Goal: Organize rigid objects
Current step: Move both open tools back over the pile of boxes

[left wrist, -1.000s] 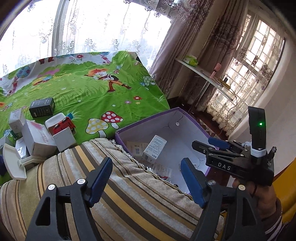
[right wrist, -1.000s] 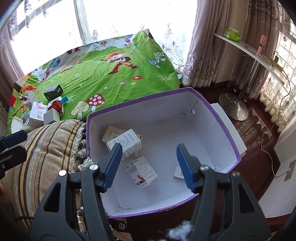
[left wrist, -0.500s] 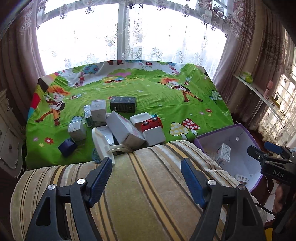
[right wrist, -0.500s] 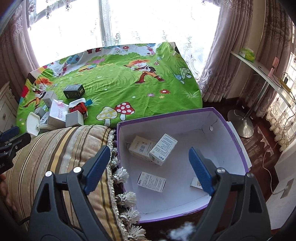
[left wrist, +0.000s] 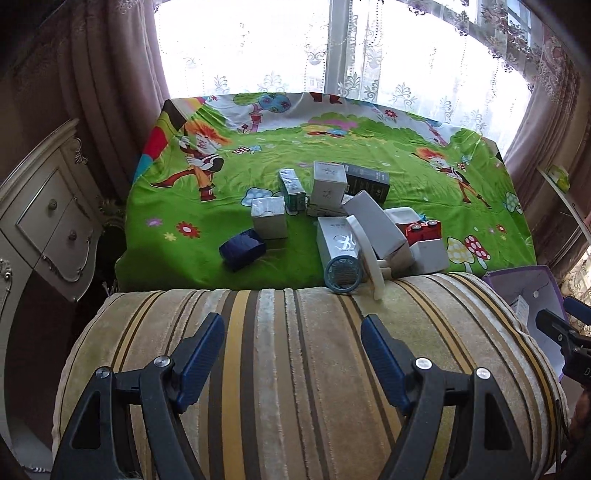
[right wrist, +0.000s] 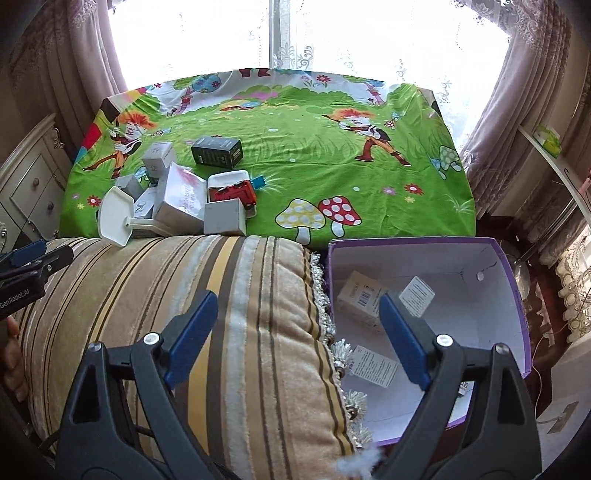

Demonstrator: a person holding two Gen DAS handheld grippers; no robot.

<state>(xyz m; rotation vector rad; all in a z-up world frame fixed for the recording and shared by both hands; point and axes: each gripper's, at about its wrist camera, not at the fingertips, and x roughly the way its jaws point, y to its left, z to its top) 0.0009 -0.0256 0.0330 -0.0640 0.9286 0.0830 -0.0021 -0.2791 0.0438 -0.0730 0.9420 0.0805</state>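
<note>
Both tools are spread wide and hold nothing. The left tool (left wrist: 291, 354) hangs over the striped cushion (left wrist: 295, 369); the boxes (left wrist: 376, 229) lie beyond it. The right tool (right wrist: 295, 332), its jaws just opened wider, hangs beside the purple box (right wrist: 517, 295).

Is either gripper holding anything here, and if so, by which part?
Nothing is held. The left gripper stands open over the striped cushion; the right gripper, whose jaws have just been opening, is empty too.

A home bedroom; cartoon-printed green bedsheet (left wrist: 229, 236) over a bed; striped velvet bolster cushion (left wrist: 295, 354) at its edge; carved cream bedside cabinet (left wrist: 44, 225); lace-curtained window (right wrist: 295, 33) flanked by mauve drapes.
</note>
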